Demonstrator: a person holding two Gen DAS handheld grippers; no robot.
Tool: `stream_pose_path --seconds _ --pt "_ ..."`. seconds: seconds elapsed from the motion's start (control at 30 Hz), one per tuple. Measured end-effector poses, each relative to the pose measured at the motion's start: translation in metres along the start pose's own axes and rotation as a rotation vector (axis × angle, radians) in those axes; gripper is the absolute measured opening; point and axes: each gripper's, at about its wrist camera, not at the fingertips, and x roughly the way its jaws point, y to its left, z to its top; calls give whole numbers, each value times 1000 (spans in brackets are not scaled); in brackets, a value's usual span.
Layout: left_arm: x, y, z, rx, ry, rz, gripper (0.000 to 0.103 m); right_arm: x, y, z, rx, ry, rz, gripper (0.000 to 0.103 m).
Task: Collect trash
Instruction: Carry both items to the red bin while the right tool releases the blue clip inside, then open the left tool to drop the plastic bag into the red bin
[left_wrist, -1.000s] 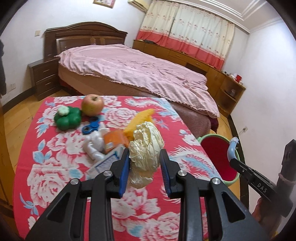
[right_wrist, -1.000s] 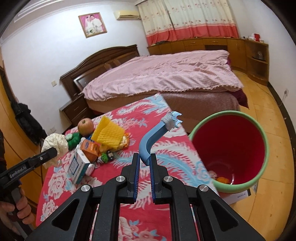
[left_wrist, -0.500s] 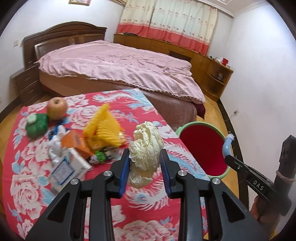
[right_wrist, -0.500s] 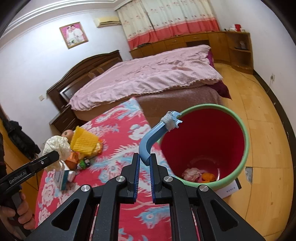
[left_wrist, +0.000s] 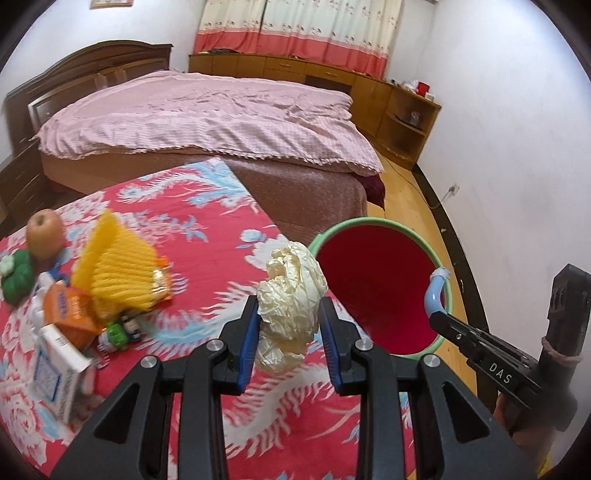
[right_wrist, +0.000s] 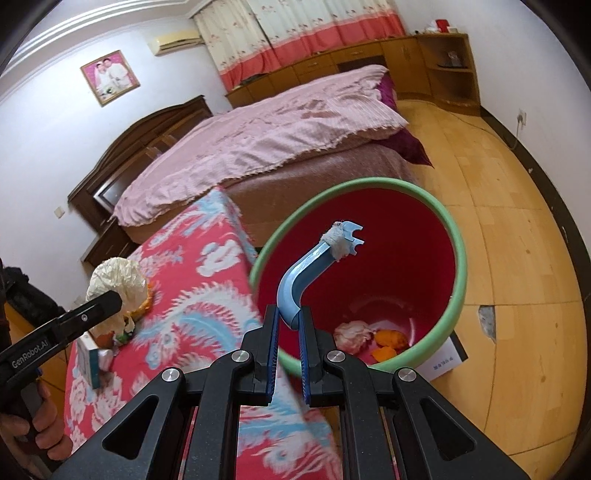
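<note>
Left wrist view: the left tool (left_wrist: 289, 332) pinches a crumpled cream paper wad (left_wrist: 290, 306) between its blue pads, the wad standing above the fingertips, over the worktop (left_wrist: 207, 236) near its edge; the red bin (left_wrist: 373, 291) with green rim stands on the floor just beyond, to the right; a yellow mesh (left_wrist: 118, 273), orange carton (left_wrist: 68, 310), white box (left_wrist: 55, 373) and apple (left_wrist: 45, 233) lie to the left on the floral cloth.

Right wrist view: the right tool (right_wrist: 286, 345) is pressed onto the lower end of a bent blue handle (right_wrist: 308, 275), whose taped forked tip reaches up in front of the bin's mouth; pale and orange scraps (right_wrist: 369, 338) lie at the bin's bottom.
</note>
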Motion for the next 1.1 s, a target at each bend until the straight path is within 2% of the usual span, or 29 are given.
stream_pose_path --seconds 0.27,0.37,0.53,0.87,0.9,0.93,1.0,1.1 --pt "32 -16 7 22 41 -26 32 16 -19 5 25 19 -33 13" --pt "40 -21 9 29 49 -34 32 17 -23 7 26 7 -38 13" --pt "53 -32 9 53 67 -50 32 14 -32 11 53 -11 -38 23" --pt "77 -60 9 115 107 -108 32 -1 -46 15 90 -64 -73 26" --pt "78 -62 9 118 106 -108 33 -2 -47 15 93 -65 -75 26" --pt "79 -64 9 123 105 -104 40 -2 -48 16 96 -67 -78 26" --pt "80 -67 9 129 98 -91 47 -3 -49 15 98 -70 -82 26" --pt "79 -68 9 133 93 -94 49 -3 -49 15 100 -68 -86 29"
